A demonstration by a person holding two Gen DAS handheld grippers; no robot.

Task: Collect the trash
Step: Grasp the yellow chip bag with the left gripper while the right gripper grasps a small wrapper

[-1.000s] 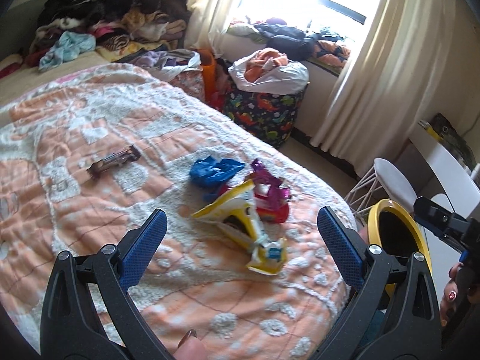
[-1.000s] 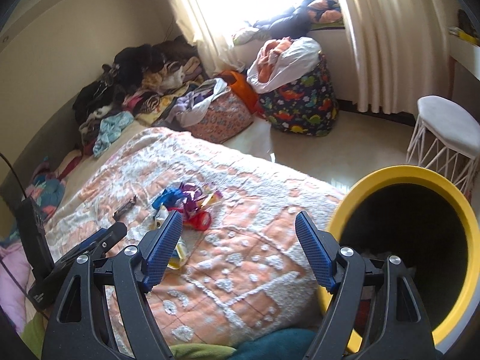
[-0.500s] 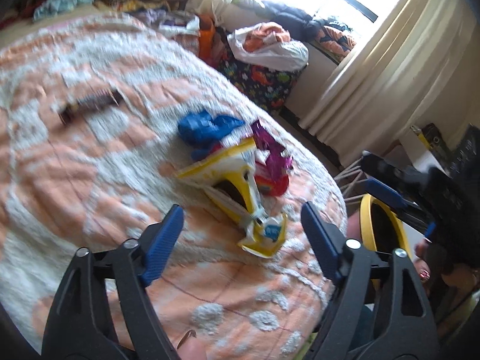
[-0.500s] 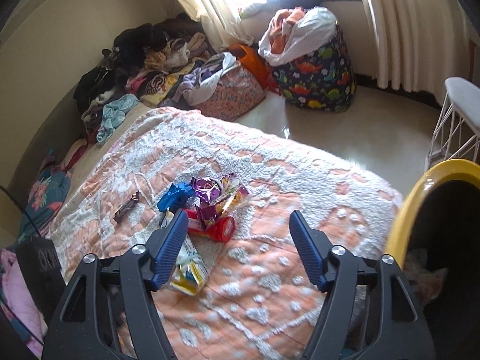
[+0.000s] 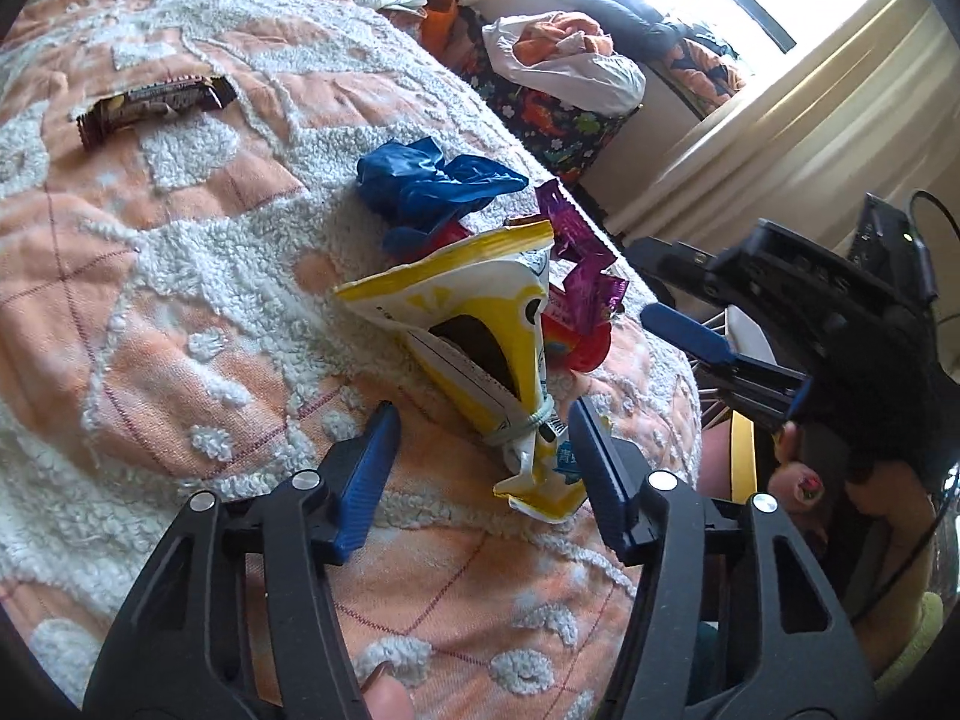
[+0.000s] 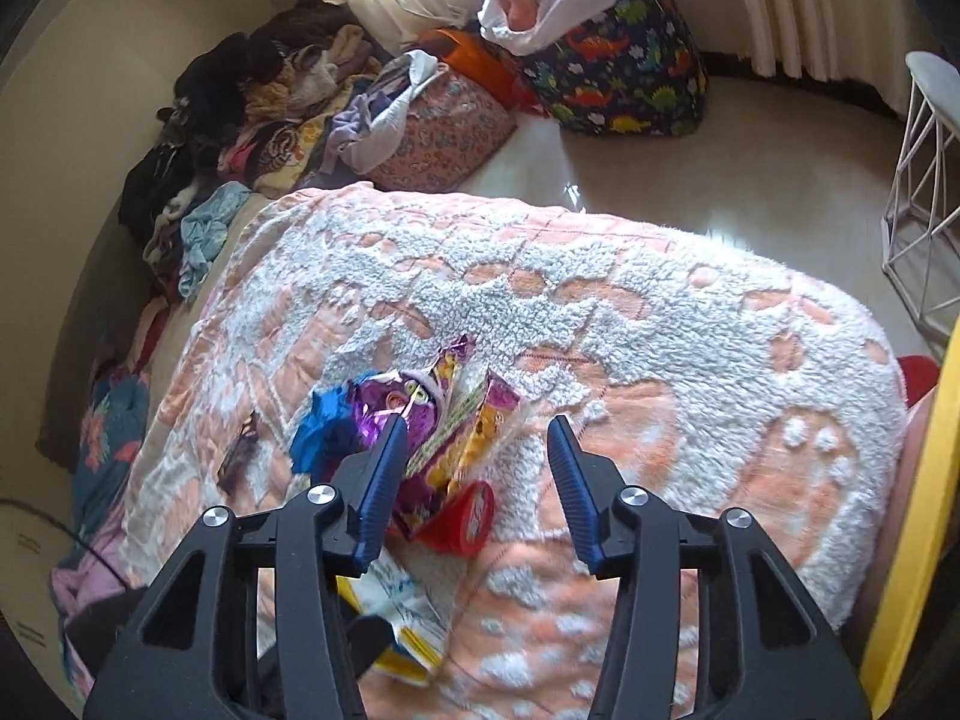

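A heap of trash lies on the orange-and-white bedspread [image 5: 180, 312]: a yellow-and-white bag [image 5: 492, 330] tied at its neck, a crumpled blue wrapper [image 5: 432, 180], a purple wrapper [image 5: 582, 264], a red wrapper [image 6: 462, 516]. A brown candy bar wrapper [image 5: 156, 102] lies apart at the far left. My left gripper [image 5: 480, 468] is open, its fingers on either side of the yellow bag's tied end. My right gripper [image 6: 474, 480] is open just above the purple and red wrappers [image 6: 444, 438]. It also shows in the left wrist view [image 5: 690, 330].
A yellow-rimmed bin [image 6: 924, 510] stands at the bed's right edge. A dinosaur-print bag [image 6: 618, 60] full of clothes and a pink bag [image 6: 444, 126] sit on the floor by the window. Clothes [image 6: 228, 132] pile along the wall. A white wire stool [image 6: 924, 192] stands right.
Both grippers have moved in and down toward the trash heap. The left now straddles the yellow bag's tied end; the right swung away from the bin to over the wrappers.
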